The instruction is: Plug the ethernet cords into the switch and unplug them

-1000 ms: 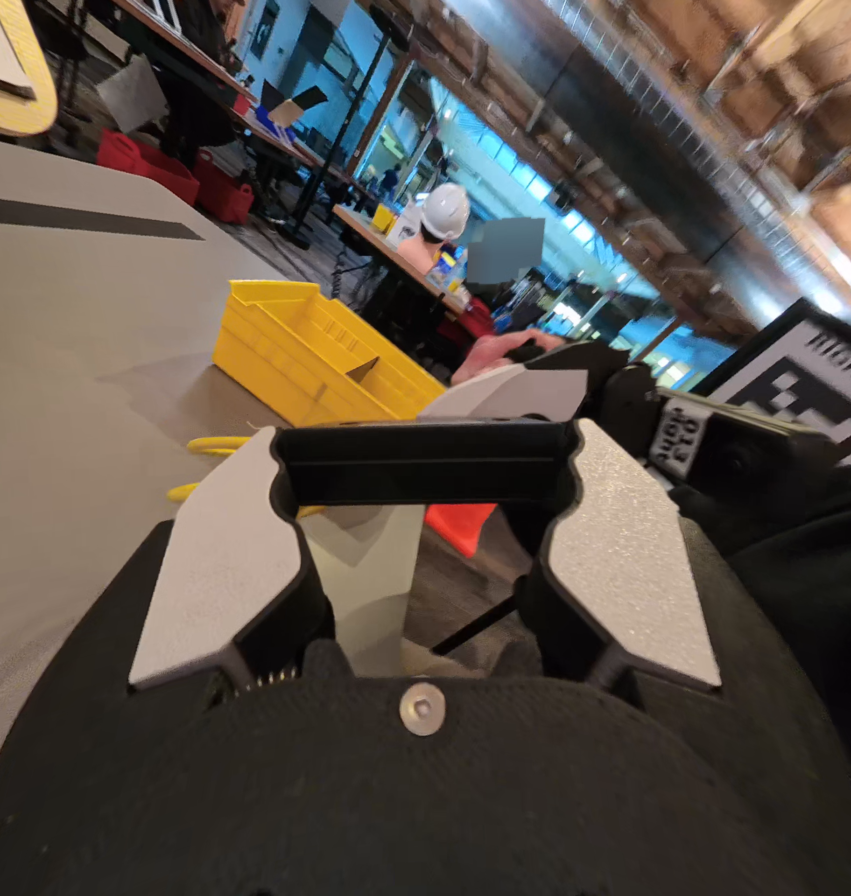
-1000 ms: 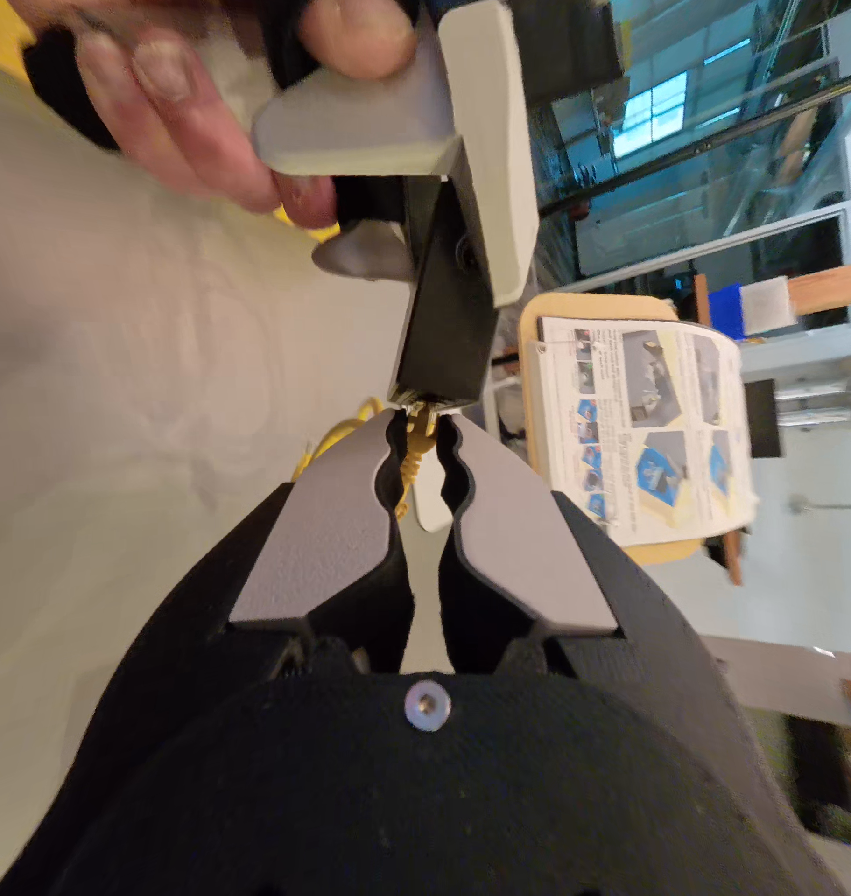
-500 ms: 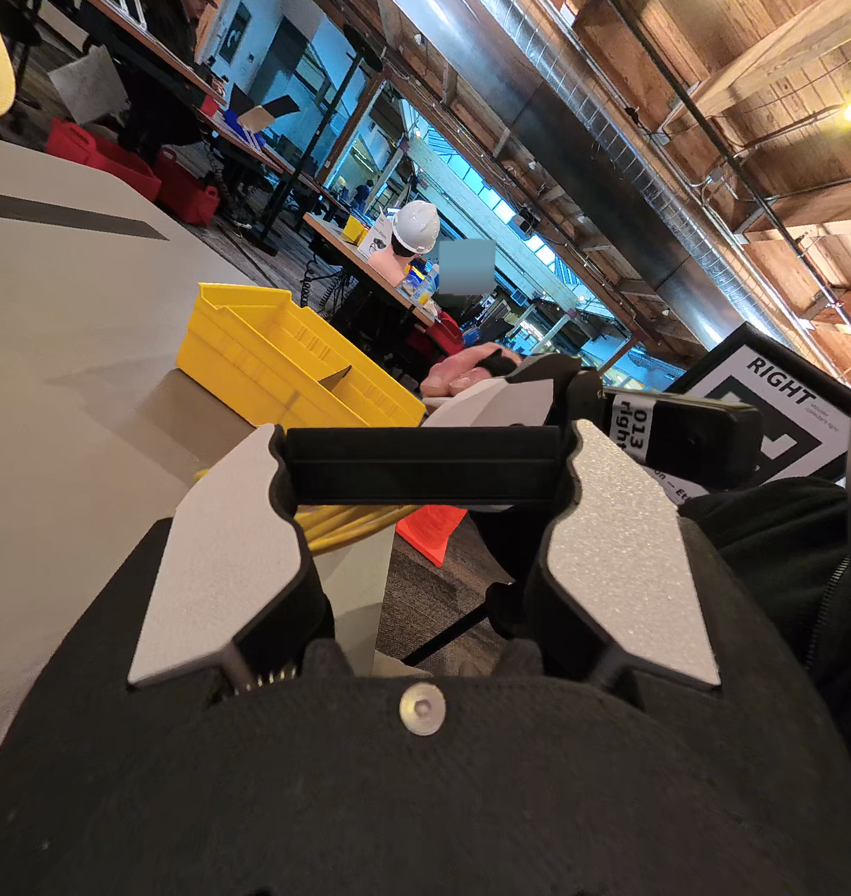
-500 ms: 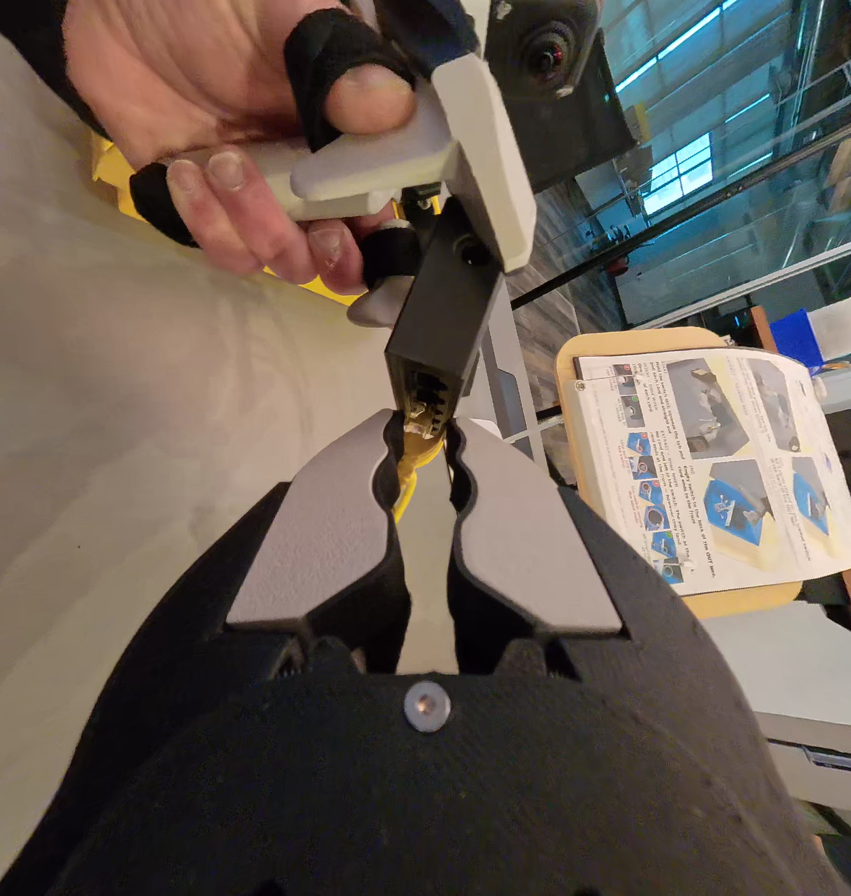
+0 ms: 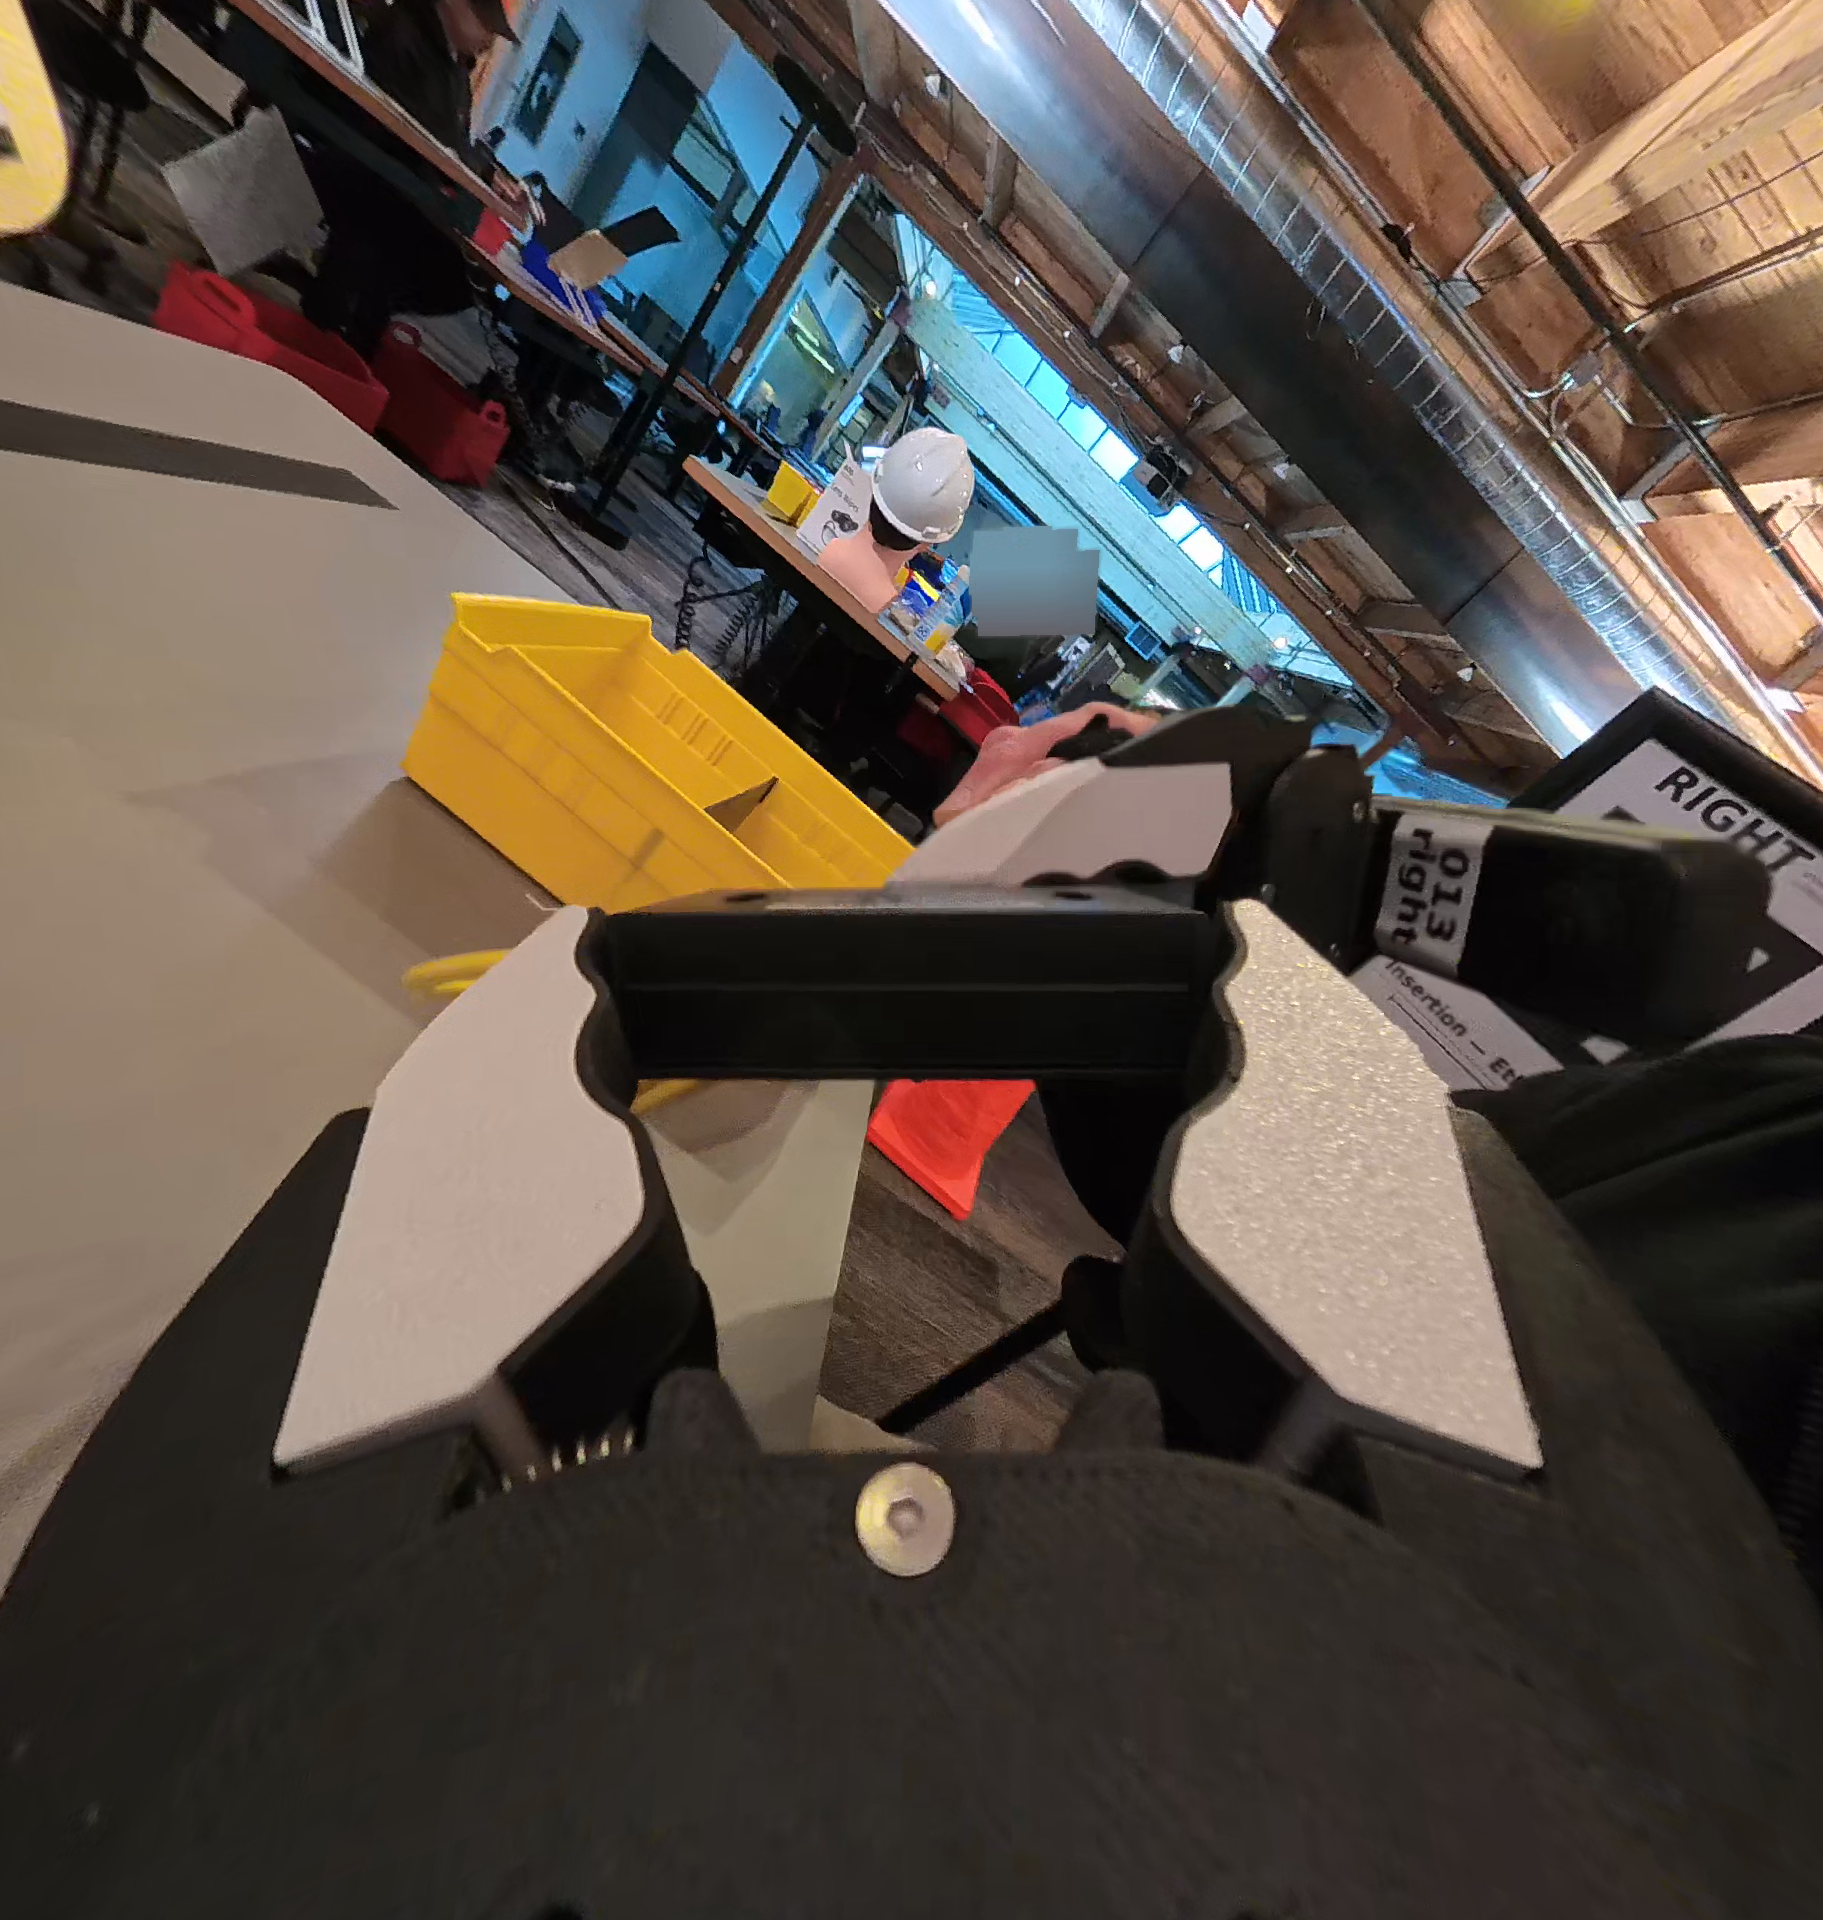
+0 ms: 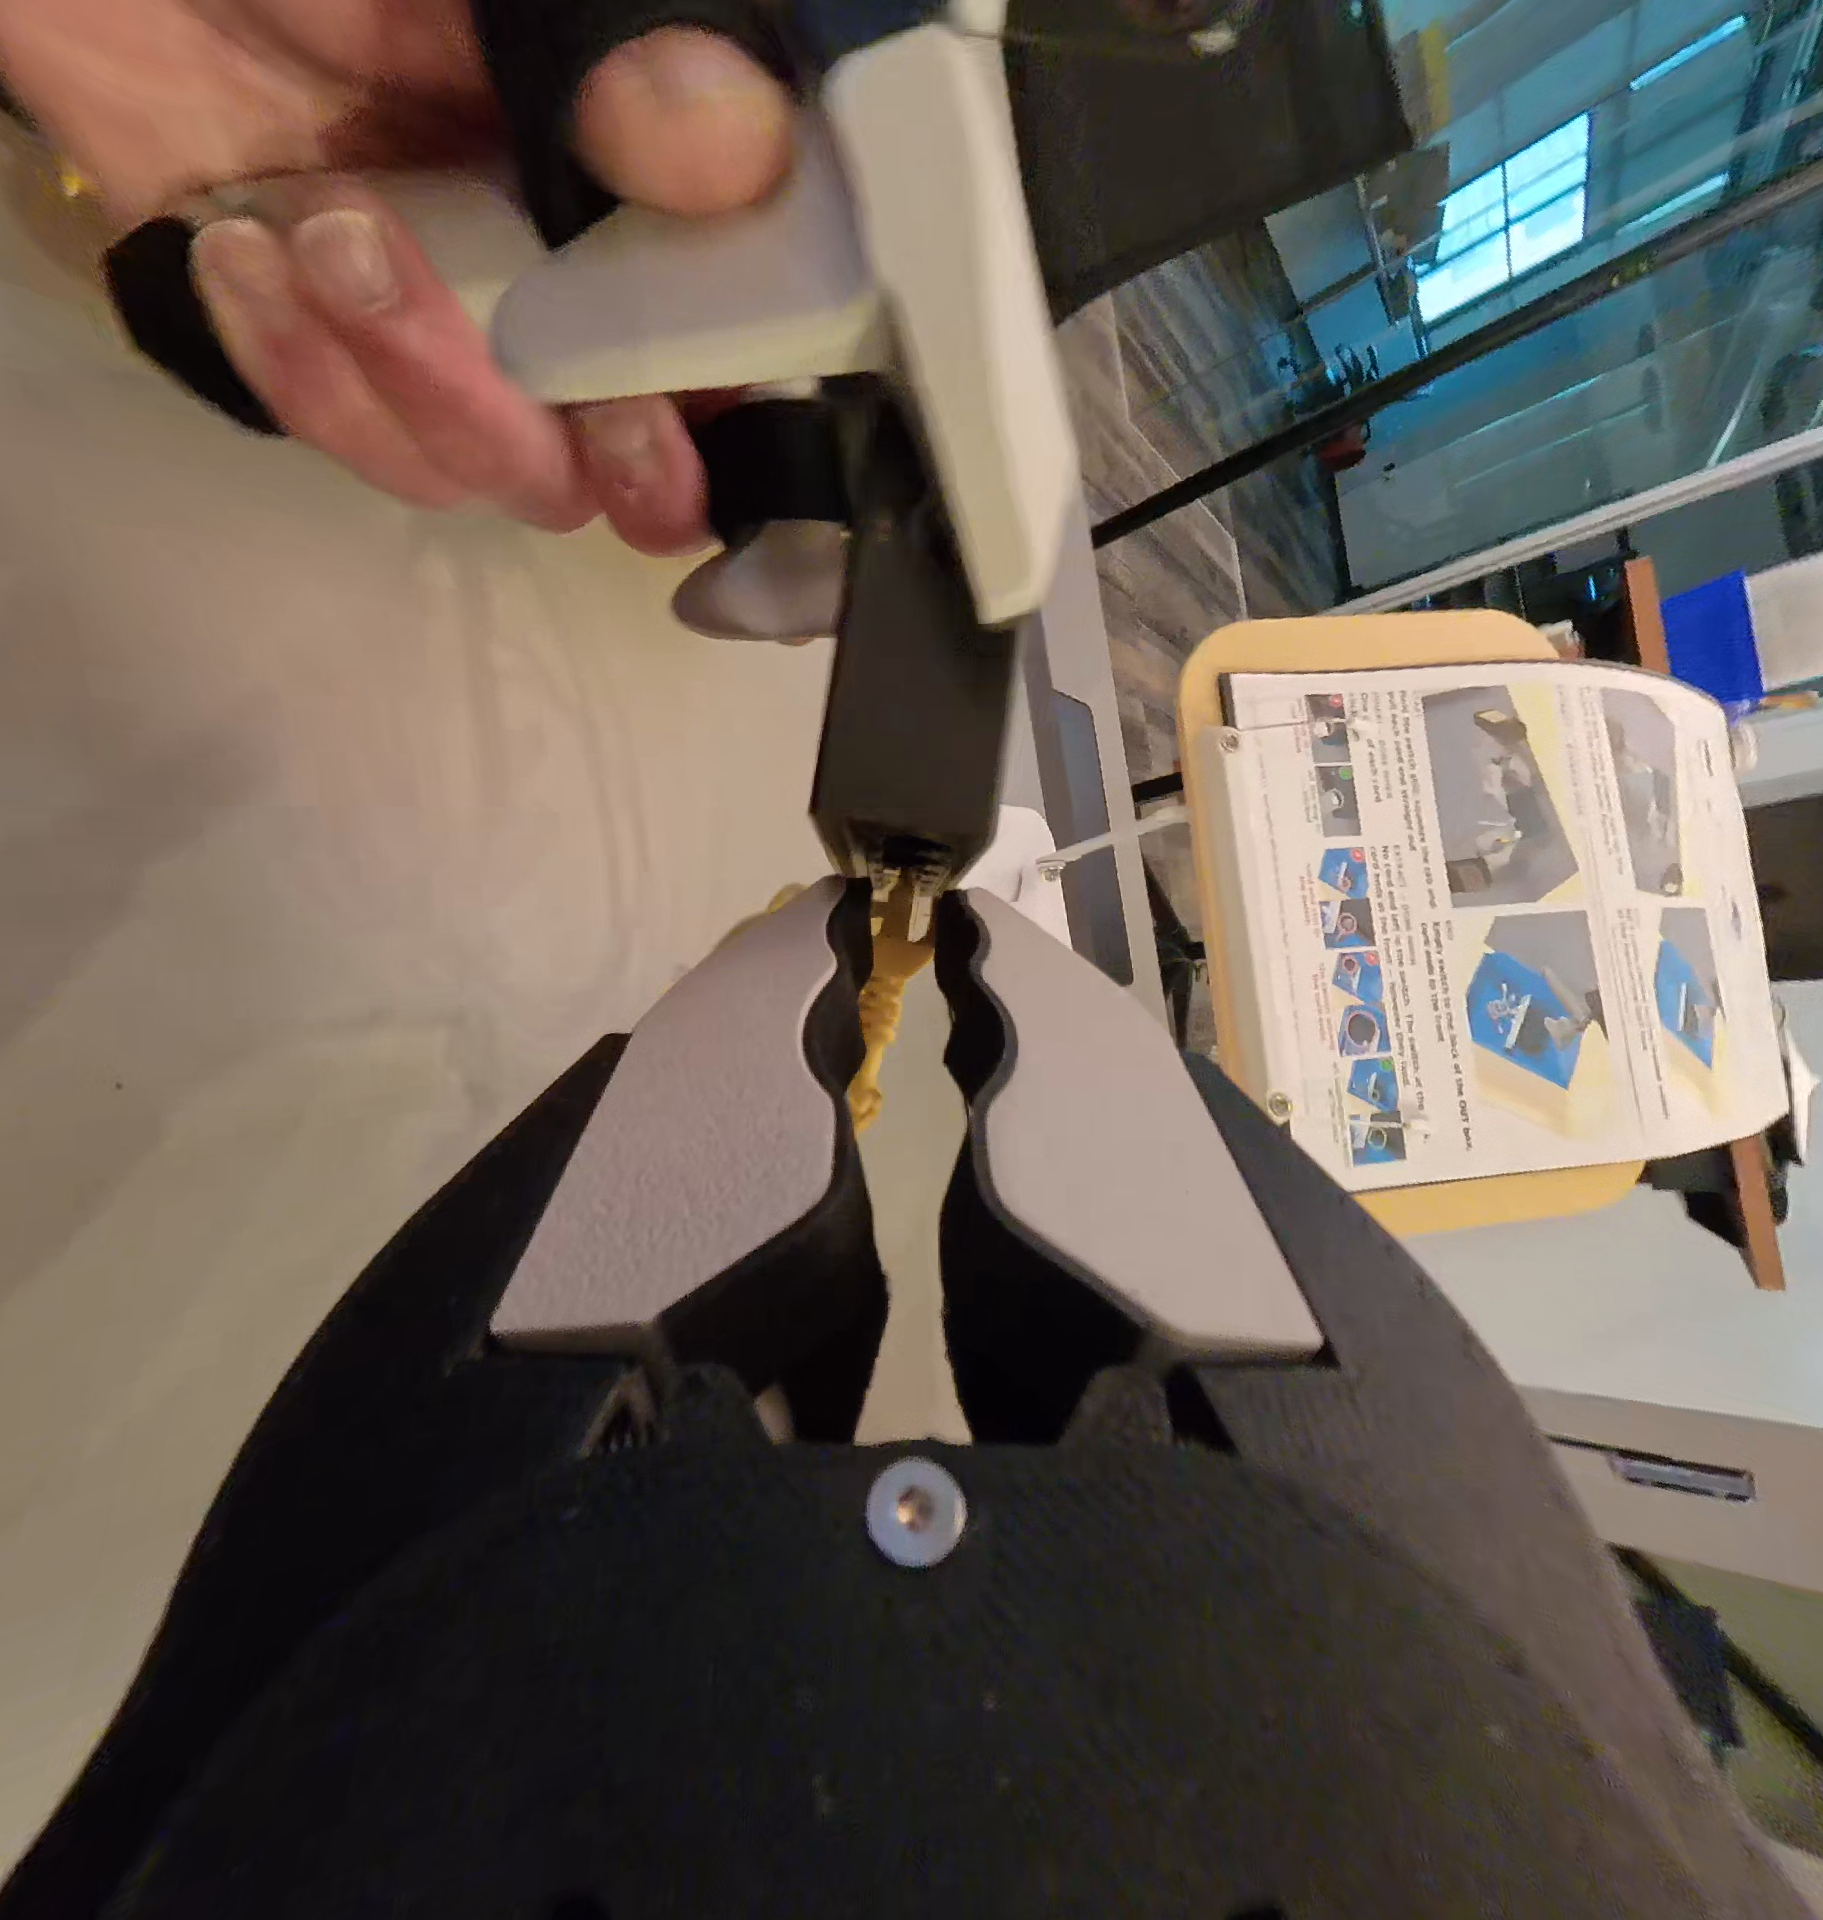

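Above the pale desk (image 6: 263, 831), left claw (image 5: 907, 997) clamps the black switch (image 5: 907, 987) crosswise; right claw (image 6: 891, 914) pinches the yellow ethernet cord (image 6: 886, 997) at its port.

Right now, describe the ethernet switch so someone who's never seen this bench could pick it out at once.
Start at the grey table with the yellow bin. In front of the bin, the left gripper clamps a slim black box, the ethernet switch, held off the table. It is the only black bar there, and the right gripper holds a yellow ethernet plug at its ports.

Matt black plastic switch (image 5: 902, 992); glossy yellow bin (image 5: 616, 769) (plastic too).
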Demonstrator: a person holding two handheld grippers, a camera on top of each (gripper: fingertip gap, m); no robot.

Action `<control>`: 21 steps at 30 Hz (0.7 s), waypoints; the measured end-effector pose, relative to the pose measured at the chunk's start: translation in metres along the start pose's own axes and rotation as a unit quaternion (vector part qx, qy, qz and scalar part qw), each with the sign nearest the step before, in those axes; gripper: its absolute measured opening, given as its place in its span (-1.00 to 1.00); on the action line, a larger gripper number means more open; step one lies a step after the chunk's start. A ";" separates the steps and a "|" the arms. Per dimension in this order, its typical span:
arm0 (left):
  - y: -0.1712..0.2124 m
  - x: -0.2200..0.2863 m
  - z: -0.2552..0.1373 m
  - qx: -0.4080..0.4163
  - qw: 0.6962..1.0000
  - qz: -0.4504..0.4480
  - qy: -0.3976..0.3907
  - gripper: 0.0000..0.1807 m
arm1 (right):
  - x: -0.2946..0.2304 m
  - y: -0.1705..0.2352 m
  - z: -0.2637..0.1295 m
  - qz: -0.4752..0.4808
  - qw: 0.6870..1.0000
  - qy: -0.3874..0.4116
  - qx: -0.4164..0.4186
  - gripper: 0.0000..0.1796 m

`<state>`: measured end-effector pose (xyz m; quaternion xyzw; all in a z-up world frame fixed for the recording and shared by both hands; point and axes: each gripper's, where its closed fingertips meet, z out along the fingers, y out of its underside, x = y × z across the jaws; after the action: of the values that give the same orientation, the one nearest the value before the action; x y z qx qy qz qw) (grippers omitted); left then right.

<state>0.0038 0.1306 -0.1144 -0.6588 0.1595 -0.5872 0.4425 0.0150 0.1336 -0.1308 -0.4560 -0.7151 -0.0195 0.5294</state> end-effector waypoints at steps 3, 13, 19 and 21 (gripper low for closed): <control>-0.006 0.003 -0.001 0.015 1.000 0.020 -0.015 0.15 | 0.013 -0.004 -0.001 0.012 1.000 0.019 -0.001 -0.87; -0.011 0.009 -0.006 0.009 1.000 0.000 0.025 0.16 | 0.010 -0.013 -0.005 -0.019 1.000 -0.002 0.024 -0.87; -0.013 0.011 -0.003 0.014 0.996 0.073 -0.048 0.14 | 0.019 -0.008 -0.006 -0.020 0.999 0.035 -0.019 -0.87; -0.011 0.007 -0.003 0.014 0.992 0.094 -0.084 0.14 | 0.018 -0.003 -0.001 -0.035 0.997 0.045 -0.053 -0.87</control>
<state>-0.0003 0.1307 -0.1016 -0.6817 0.1745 -0.4876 0.5167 0.0131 0.1425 -0.1144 -0.4563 -0.7045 -0.0963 0.5349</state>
